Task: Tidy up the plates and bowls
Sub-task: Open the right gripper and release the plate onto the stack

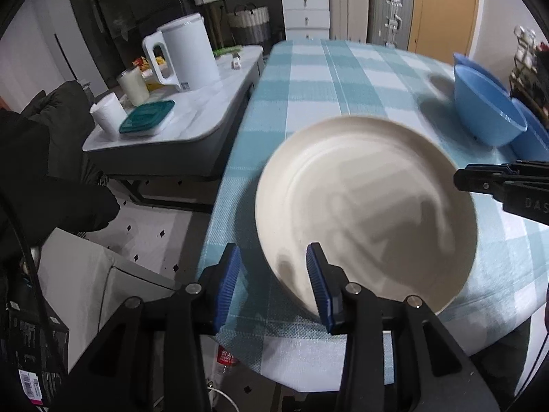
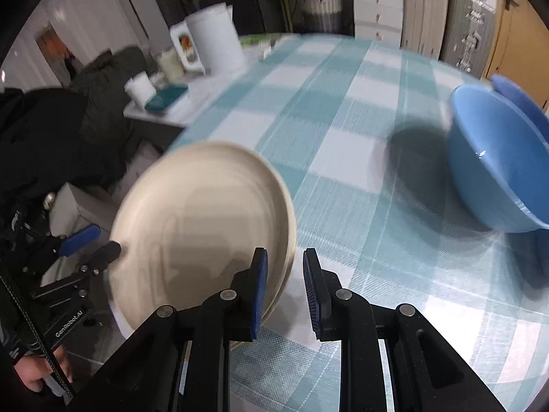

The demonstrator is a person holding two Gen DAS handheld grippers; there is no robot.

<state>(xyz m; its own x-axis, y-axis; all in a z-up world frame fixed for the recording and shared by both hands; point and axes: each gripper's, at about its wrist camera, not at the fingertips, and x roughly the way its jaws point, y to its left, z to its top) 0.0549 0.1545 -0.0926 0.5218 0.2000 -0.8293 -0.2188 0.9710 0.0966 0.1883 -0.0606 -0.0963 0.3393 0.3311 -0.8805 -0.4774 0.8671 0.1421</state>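
Hazard first: risking a slide of the cream plate [image 1: 363, 206] off the near edge of the bench [image 1: 308, 79] and down onto the tiled floor [image 1: 151, 233], poised as it is with part of its rim jutting past the checked cloth in the right wrist view and seeming tilted rather than flat. Blaming a loose hold for that: straddling the near rim with the left gripper [image 1: 276, 283], jaws spread well wider than the rim, laying one blue pad [image 1: 317, 281] over the plate's face and keeping the other pad [image 1: 228, 281] clear of it on the cloth side, so pinching nothing. Reaching in at the opposite rim with the right gripper [image 2: 286, 290], jaws drawn close with only a narrow slot between, covering the plate's face with the inner pad and showing a sliver of cloth before the outer pad; not being able to tell whether clamping the rim or merely enclosing it. Risking, too, a twist or a chip from pulling unevenly at two sides, and a knock against the blue bowl [image 1: 487, 110], standing tilted well apart toward the far right of the bench, during any swing that way. Judging a firm clamp on at least one side as needed before any lift, and treating the heavy blur in both views as a call for care.
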